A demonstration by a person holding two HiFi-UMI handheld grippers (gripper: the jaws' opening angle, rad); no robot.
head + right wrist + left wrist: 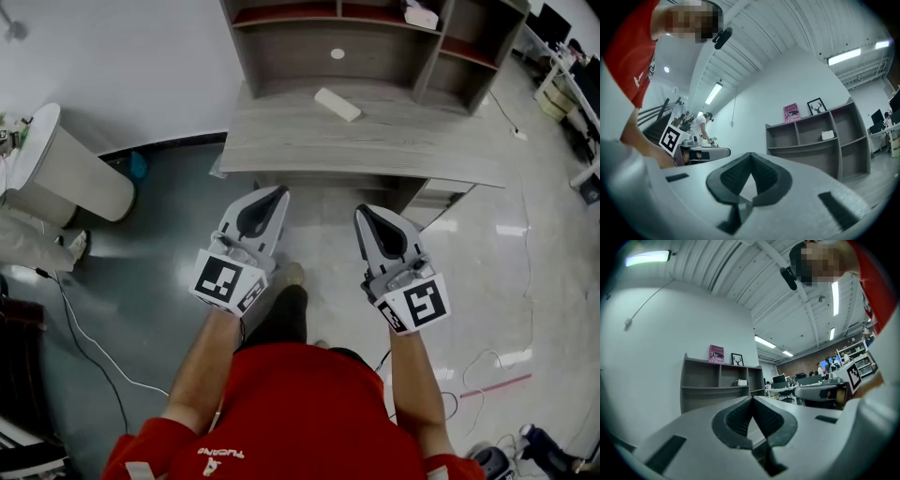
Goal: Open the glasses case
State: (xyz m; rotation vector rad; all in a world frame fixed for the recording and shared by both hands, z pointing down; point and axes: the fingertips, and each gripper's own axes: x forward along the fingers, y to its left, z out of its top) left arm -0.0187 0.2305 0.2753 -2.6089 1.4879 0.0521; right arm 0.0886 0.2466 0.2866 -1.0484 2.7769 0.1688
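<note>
Left gripper (278,194) and right gripper (362,213): jaws pressed together, nothing between. White oblong, seemingly the glasses case (337,104), lies on desk (281,141), well ahead of both.

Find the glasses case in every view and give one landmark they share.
Head view: glasses case lies on the desk, upper centre.
Left gripper view: not in it.
Right gripper view: not in it.
Shared landmark: the grey shelf unit.
</note>
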